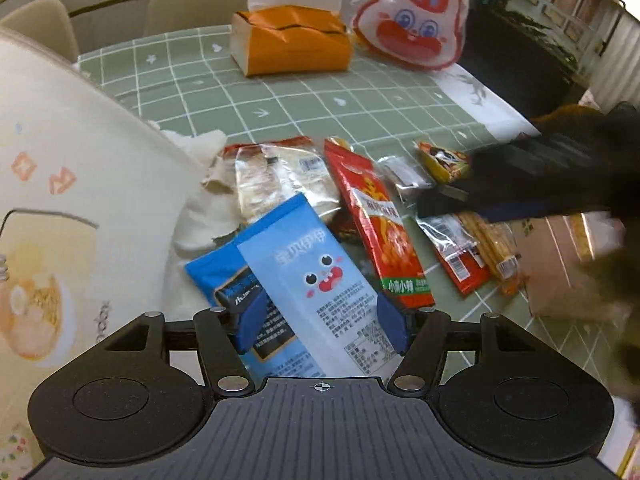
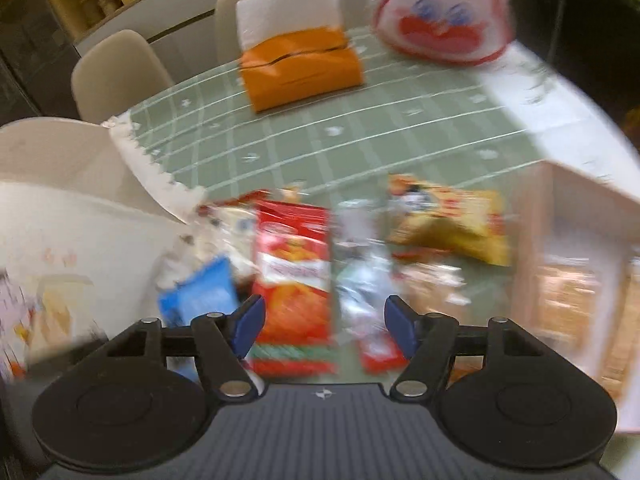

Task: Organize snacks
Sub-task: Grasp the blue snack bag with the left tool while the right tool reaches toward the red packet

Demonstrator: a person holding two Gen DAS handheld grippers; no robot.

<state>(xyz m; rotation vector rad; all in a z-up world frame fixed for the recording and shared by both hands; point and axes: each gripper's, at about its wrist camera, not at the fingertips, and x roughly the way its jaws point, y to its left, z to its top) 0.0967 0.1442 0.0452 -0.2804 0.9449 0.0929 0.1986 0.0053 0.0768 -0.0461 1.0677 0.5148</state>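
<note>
Now | left claw [image 1: 320,318] open, tilted over blue packet [image 1: 316,280]

Right wrist view, motion-blurred. Right gripper [image 2: 324,326] with blue fingertips [image 2: 250,326] spread apart, nothing pinched between them. Below the gap: red snack packet [image 2: 294,276] lying flat on green grid tablecloth [image 2: 360,136]. Blue packet [image 2: 200,298] just left of it, clear-wrapped packet [image 2: 362,280] just right. Yellow snack bag [image 2: 448,220] further right, near a cardboard box [image 2: 568,264]. Cream printed bag [image 2: 72,232] at left. Orange tissue box [image 2: 300,64] and rabbit-face bag [image 2: 440,12] at far side. Two beige chairs [image 2: 116,76] beyond.
</note>
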